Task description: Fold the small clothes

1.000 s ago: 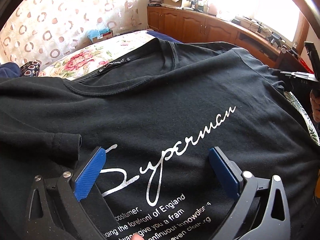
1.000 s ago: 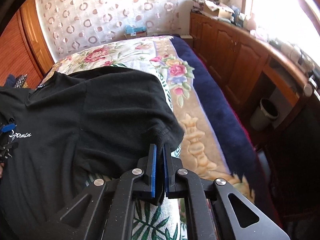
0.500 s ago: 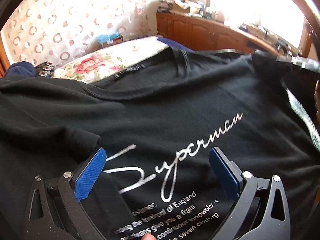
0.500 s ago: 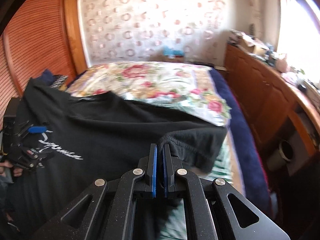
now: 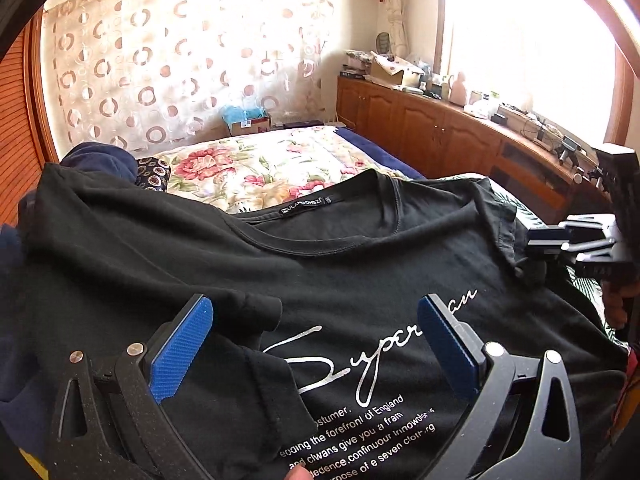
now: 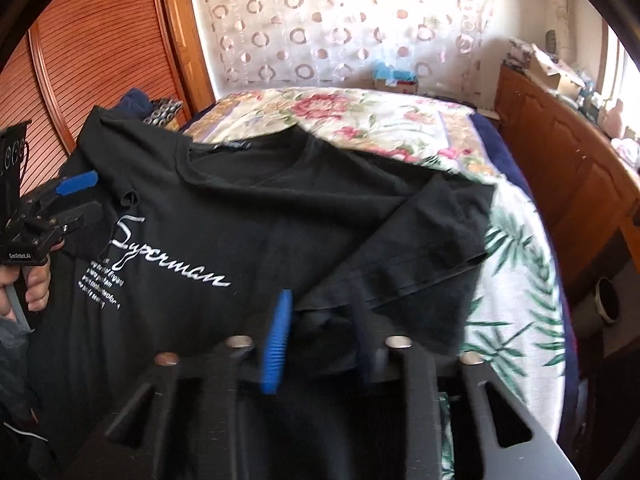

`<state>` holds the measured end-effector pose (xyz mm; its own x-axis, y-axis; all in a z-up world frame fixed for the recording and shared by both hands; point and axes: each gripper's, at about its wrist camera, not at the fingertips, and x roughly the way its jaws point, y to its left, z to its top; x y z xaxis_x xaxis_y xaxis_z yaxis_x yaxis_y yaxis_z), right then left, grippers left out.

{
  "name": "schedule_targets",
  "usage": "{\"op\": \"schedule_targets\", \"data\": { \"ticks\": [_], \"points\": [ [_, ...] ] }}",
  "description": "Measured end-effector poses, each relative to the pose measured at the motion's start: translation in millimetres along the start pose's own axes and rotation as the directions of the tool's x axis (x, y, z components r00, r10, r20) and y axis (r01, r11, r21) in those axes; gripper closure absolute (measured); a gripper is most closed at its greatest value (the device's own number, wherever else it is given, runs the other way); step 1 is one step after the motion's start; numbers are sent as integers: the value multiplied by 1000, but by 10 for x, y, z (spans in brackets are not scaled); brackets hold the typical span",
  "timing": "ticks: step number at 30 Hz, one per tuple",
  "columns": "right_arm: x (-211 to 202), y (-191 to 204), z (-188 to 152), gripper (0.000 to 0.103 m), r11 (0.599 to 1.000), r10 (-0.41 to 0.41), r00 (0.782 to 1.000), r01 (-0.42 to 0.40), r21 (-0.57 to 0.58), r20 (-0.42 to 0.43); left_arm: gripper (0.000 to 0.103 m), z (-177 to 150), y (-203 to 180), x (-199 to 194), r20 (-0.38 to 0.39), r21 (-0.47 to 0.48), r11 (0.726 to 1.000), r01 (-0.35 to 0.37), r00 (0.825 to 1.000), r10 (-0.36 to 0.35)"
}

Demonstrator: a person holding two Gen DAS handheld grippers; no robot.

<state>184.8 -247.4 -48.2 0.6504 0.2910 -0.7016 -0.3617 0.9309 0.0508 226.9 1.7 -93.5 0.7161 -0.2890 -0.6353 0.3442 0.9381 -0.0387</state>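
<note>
A black T-shirt [image 5: 360,264] with white "Superman" print lies on the floral bed, also in the right wrist view [image 6: 248,216]. Its left sleeve [image 5: 248,344] is folded in over the chest. My left gripper [image 5: 316,340] is open above the print, jaws wide apart, holding nothing. My right gripper [image 6: 320,332] has its jaws apart over the shirt's right sleeve [image 6: 424,248], which lies folded in toward the chest; the view is blurred by motion. The right gripper also shows in the left wrist view [image 5: 576,240] at the shirt's right edge.
A floral bedspread [image 5: 260,168] covers the bed beyond the collar. Dark clothes [image 5: 104,160] are piled at the far left. Wooden cabinets [image 5: 440,132] run along the right under the window. A bin [image 6: 604,300] stands on the floor beside the bed.
My right gripper carried the right sleeve up and left over the chest, then opened and let it go. The left gripper stayed open and moved slightly back.
</note>
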Motion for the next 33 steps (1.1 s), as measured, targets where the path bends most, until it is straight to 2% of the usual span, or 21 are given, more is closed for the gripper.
{"op": "schedule_targets", "data": {
  "ticks": [4,8,13,18,19,21,22,28,33],
  "points": [
    [-161,-215,86,63,998,-59,998,58,30,32,0,-11,-41,-21,6,6,1000,-9,1000,9],
    [-36,-526,131,63,985,-143,990,142,100,1,0,-9,-58,-33,12,10,1000,-15,1000,15],
    [234,-703,162,63,975,-151,988,155,159,-36,0,-5,-51,-37,12,8,1000,-16,1000,15],
    [323,-632,258,81,976,-175,984,178,130,-31,0,-10,-30,-50,8,7,1000,-20,1000,20],
    [344,-652,281,88,976,-173,984,176,127,-30,0,-10,-31,-58,9,7,1000,-20,1000,20],
    [351,-627,324,92,978,-175,984,177,111,-26,0,-12,-27,-54,10,7,1000,-20,1000,20],
    [338,-604,331,99,977,-186,982,187,100,-20,0,-13,-26,-53,9,7,1000,-21,1000,20],
    [311,-410,416,101,991,-129,991,129,40,15,0,-12,-12,-69,13,5,1000,-30,999,30],
    [365,-159,677,101,998,-50,997,52,-41,51,0,8,-9,-106,32,1,999,-43,999,43]
  ]
}}
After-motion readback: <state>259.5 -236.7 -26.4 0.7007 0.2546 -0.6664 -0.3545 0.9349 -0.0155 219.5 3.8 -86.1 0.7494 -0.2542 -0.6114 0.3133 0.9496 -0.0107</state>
